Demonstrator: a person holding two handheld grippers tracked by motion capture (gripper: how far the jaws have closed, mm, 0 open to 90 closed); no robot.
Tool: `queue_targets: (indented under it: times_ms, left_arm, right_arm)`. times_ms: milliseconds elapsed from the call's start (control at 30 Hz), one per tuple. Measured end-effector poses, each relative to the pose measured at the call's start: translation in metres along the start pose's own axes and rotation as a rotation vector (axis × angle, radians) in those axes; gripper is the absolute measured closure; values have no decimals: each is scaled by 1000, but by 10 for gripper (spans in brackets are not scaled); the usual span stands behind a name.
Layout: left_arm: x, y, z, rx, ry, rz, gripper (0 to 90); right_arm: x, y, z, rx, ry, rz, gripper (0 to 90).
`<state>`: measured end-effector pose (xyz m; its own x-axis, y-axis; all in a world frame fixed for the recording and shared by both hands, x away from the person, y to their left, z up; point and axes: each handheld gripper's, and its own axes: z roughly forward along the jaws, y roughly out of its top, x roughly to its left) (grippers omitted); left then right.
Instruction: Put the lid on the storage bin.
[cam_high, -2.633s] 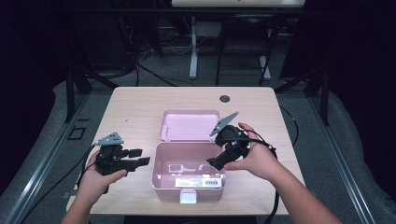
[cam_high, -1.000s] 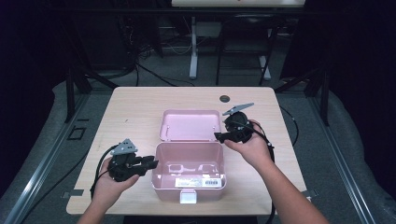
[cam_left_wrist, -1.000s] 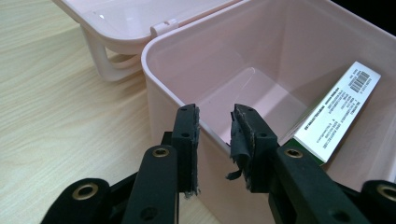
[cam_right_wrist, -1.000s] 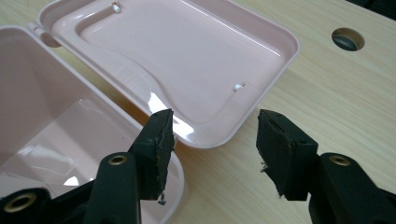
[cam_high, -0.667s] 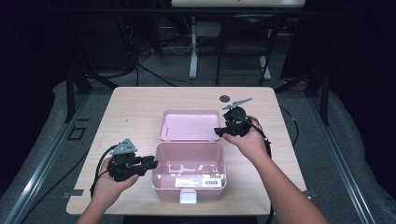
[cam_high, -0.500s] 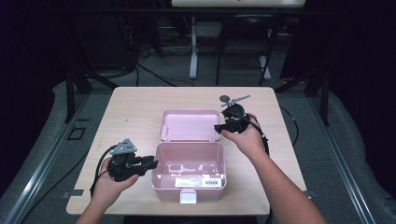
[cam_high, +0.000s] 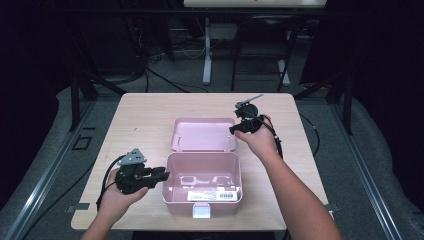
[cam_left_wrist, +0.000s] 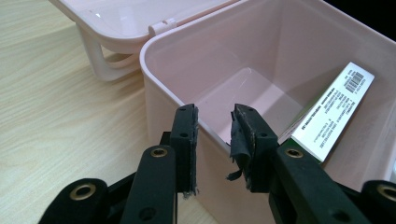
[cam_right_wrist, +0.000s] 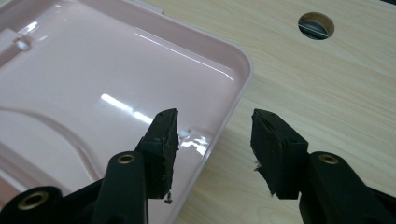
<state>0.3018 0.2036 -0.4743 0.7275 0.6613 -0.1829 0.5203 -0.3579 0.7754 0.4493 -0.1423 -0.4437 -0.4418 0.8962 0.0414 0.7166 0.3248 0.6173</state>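
Observation:
An open pink box (cam_high: 202, 156) stands at the table's front middle, its lid (cam_high: 202, 135) lying flat behind it. A white barcode label (cam_left_wrist: 336, 112) is stuck inside the box. My left gripper (cam_high: 162, 175) is at the box's left wall; in the left gripper view it (cam_left_wrist: 215, 130) is open a little, with one jaw on each side of the wall's rim (cam_left_wrist: 163, 79). My right gripper (cam_high: 239, 128) is at the lid's right edge. It (cam_right_wrist: 215, 135) is open, with one jaw over the lid (cam_right_wrist: 93, 79) and the other over bare wood.
The wooden table (cam_high: 135, 120) has a round cable hole (cam_right_wrist: 316, 25) beyond the lid's far right corner. A white latch (cam_high: 201, 211) sticks out of the box's front. Cables trail from both grippers. Dark floor and stands lie beyond the table.
My right gripper has moved from the box's right side back to the lid's right edge. My left gripper has moved right, up to the box's left wall.

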Motion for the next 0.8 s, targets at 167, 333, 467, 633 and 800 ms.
queue_targets:
  times_ms: [167, 333, 467, 633, 800]
  left_arm:
    - [0, 0, 0, 0, 3, 3, 703]
    - [0, 0, 0, 0, -1, 0, 703]
    - [0, 0, 0, 0, -1, -2, 702]
    - [0, 0, 0, -1, 1, -1, 703]
    - [0, 0, 0, 0, 0, -2, 703]
  right_arm:
    - [-4, 6, 7, 8, -9, 29, 512]
    - [-5, 10, 15, 28, -22, 43, 520]
    - [-6, 12, 21, 33, -33, 54, 526]
    - [-9, 12, 29, 44, -40, 67, 550]
    - [-10, 12, 37, 47, -64, 68, 606]
